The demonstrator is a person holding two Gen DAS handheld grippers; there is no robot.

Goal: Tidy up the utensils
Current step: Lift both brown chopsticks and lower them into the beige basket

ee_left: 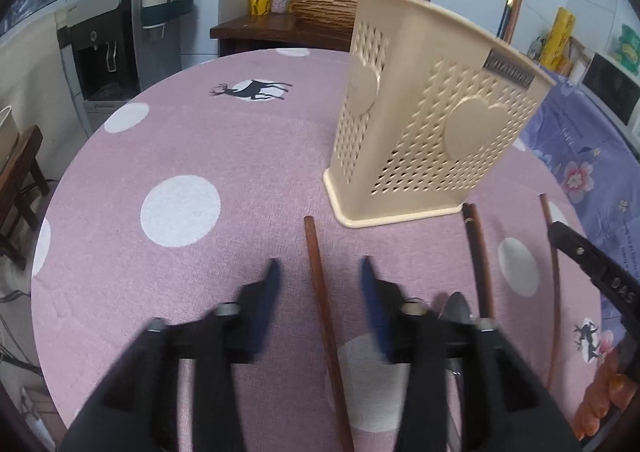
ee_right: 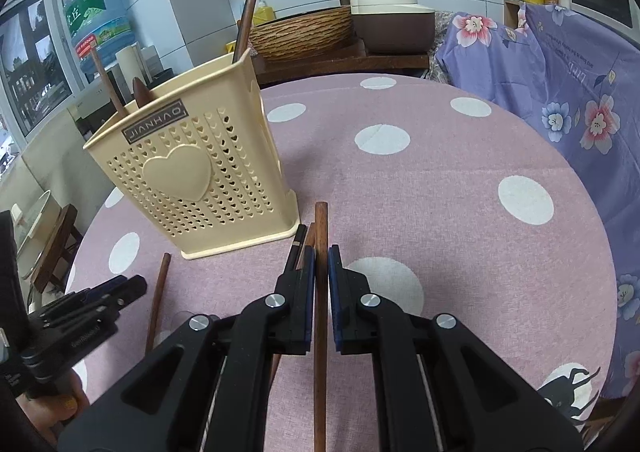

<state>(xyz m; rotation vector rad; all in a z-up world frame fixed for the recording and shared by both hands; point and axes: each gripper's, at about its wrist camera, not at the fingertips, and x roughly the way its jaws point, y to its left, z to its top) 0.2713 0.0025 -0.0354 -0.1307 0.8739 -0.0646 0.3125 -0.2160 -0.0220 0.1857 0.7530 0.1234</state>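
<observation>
A cream perforated utensil holder (ee_left: pixel 424 124) with heart shapes stands on the pink dotted tablecloth; it also shows in the right wrist view (ee_right: pixel 192 176) with several wooden utensils standing in it. My left gripper (ee_left: pixel 318 272) is open, its fingers either side of a brown wooden stick (ee_left: pixel 324 312) lying on the cloth. My right gripper (ee_right: pixel 321 256) is shut on another brown wooden stick (ee_right: pixel 321 228). Two more utensil handles (ee_left: pixel 478 252) lie right of the left gripper. The left gripper (ee_right: pixel 116 292) appears at the left of the right wrist view.
A purple floral cloth (ee_right: pixel 560 92) covers something right of the table. A wooden counter with a woven basin (ee_right: pixel 304 32) stands behind the table. A water dispenser (ee_left: pixel 104 52) stands far left. The table's round edge (ee_left: pixel 60 188) drops off at the left.
</observation>
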